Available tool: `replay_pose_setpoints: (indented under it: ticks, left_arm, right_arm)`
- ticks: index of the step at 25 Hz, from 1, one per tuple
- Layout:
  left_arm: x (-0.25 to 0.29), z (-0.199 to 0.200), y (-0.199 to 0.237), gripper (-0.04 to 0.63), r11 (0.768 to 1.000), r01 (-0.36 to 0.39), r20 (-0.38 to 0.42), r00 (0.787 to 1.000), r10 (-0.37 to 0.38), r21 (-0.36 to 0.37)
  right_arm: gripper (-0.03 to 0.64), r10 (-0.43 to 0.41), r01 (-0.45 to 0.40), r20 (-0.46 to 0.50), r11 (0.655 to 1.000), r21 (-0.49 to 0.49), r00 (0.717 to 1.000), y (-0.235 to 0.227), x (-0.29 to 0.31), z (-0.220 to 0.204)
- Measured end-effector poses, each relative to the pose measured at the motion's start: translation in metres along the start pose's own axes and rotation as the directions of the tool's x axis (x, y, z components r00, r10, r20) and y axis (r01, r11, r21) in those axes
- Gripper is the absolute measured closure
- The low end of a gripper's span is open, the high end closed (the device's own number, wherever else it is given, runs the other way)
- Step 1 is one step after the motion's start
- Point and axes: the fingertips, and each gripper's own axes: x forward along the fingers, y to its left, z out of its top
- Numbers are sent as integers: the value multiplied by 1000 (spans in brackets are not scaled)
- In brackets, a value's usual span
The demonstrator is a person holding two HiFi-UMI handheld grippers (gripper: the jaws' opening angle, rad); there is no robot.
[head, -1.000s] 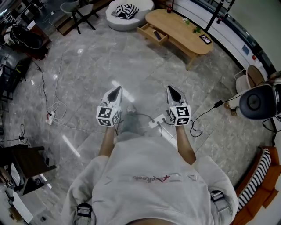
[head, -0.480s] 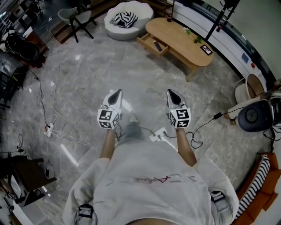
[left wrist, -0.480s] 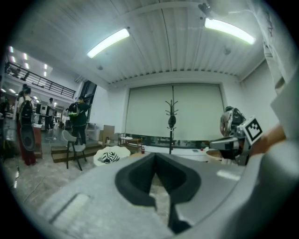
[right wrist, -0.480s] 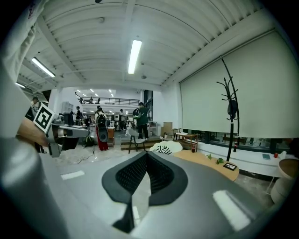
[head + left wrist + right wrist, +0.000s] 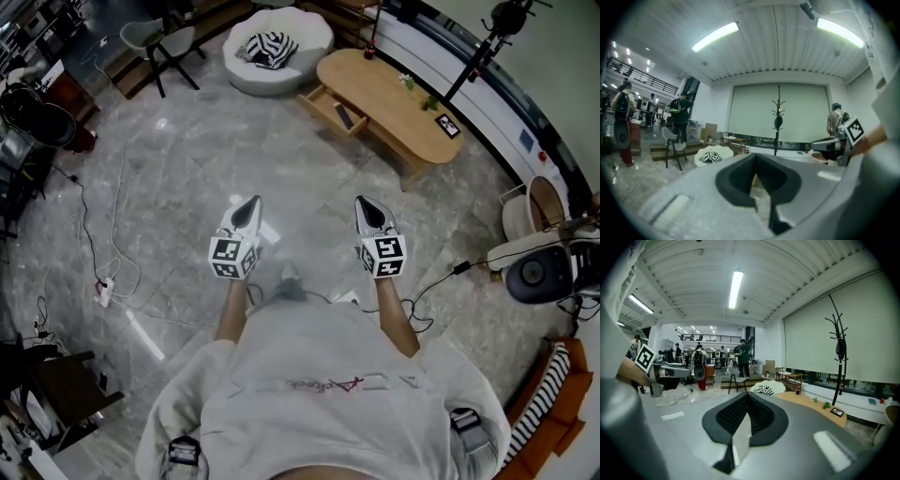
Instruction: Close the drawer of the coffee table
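Note:
The oval wooden coffee table [image 5: 403,98] stands far ahead on the grey marble floor. Its drawer [image 5: 330,111] is pulled out on the side toward me, with a dark flat object [image 5: 344,116] lying inside. My left gripper [image 5: 251,202] and right gripper [image 5: 364,202] are held side by side at chest height, well short of the table, both shut with nothing in them. In the left gripper view the left gripper's [image 5: 756,158] jaws meet and hide most of the table. The right gripper view shows the right gripper [image 5: 747,394] shut and the table top [image 5: 811,405] beyond it.
A white round seat with a striped cushion [image 5: 277,37] sits left of the table, and a grey chair [image 5: 164,39] further left. Cables and a power strip [image 5: 105,286] lie on the floor at left. A black stand [image 5: 476,58] and a round black device [image 5: 532,272] are at right. People stand in the background.
The person has walked forward: the coffee table and its open drawer sit lower and nearer in the head view. Both grippers stay shut and level in front of the body.

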Motion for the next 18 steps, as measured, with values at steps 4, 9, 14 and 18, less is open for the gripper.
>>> replay_pose_setpoints:
  ticks: [4,9,14,18]
  left_arm:
    - [28,11,38,595,1000,6,-3,1000,-6,5]
    - [68,22,81,595,1000,20,-1,1000,-20,11]
    - [105,29,117,595,999,38,4,999,-38,16]
    - [126,30,141,595,998,55,1,998,-55,15]
  right_arm:
    - [612,-10,10,1,1000,2,1000,-5,45,14]
    - [612,-22,22,12,1000,-3,1000,-16,101,31]
    - [612,-40,40,12,999,-2,999,-28,147,39]
    - [612,-55,55,7,998,0,998,-31,176,41]
